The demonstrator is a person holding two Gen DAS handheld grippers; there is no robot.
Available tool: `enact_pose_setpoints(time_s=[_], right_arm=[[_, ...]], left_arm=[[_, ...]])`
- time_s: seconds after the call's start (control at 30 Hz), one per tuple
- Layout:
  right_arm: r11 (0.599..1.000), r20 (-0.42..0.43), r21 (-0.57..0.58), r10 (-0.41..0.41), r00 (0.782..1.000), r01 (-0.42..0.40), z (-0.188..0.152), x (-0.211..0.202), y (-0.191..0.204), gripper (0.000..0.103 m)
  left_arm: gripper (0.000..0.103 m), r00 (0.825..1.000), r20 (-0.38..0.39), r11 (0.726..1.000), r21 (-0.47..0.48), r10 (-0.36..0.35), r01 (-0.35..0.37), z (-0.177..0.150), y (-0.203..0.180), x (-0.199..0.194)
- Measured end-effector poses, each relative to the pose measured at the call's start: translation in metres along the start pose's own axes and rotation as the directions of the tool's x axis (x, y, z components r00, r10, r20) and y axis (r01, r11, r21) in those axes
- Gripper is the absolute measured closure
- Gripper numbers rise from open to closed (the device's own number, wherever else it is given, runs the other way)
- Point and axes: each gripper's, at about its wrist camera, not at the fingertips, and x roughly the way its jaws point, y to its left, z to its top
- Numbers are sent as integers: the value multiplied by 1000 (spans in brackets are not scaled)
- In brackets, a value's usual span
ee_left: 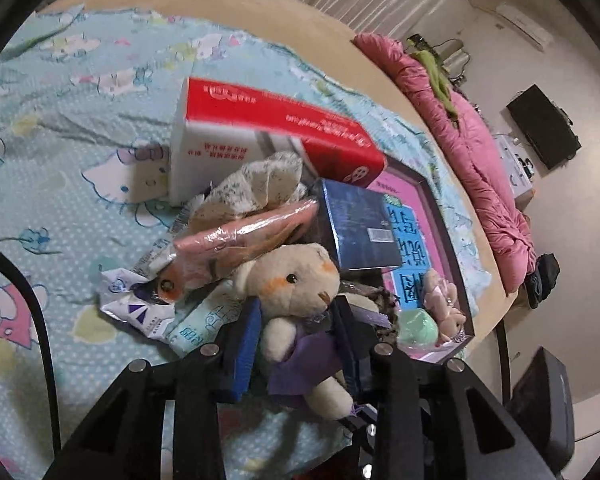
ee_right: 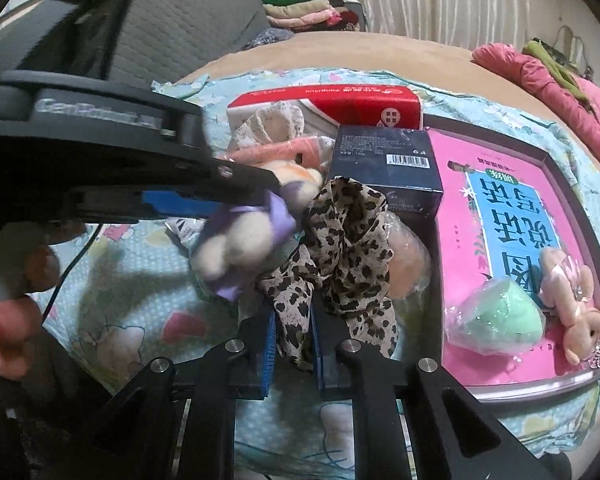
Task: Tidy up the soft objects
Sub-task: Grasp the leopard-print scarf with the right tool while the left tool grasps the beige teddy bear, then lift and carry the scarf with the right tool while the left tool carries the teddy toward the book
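Two plush toys (ee_left: 296, 284) show; left tool (ee_left: 298, 332) grips one, right tool (ee_right: 294, 320) clamps one leopard scarf (ee_right: 340, 248).

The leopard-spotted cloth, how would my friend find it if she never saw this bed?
Look at the blue cartoon bedsheet and the messy pile beside the pink book. At the pile's near edge, the right gripper pinches the leopard-spotted cloth. Nothing else there has tan fabric with black spots.
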Motion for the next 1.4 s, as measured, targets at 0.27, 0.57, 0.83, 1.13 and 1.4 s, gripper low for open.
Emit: enact_pose_setpoints(time_s=[0.27,0.57,0.83,1.13,1.4], right_arm=[[999,75,13,49,996,-50,6,-17,-11,88],[993,187,36,102,977,-111,13,-44,-14,89],[987,247,80,117,962,-140,16,-61,-25,89],[991,366,95,51,929,-92,20,-94,-40,89],[986,434,159,-16,901,-59,19,-117,-69,89]], left_arm=[[67,995,72,997,42,64,-67,-2,-1,-36],[70,983,130,987,71,131,-141,1,-13,-58],[73,977,149,978,122,151,-170,0,-35,-62],[74,975,175,969,180,138,-170,-2,-65,-67],[74,978,170,961,225,122,-159,-3,-93,-63]])
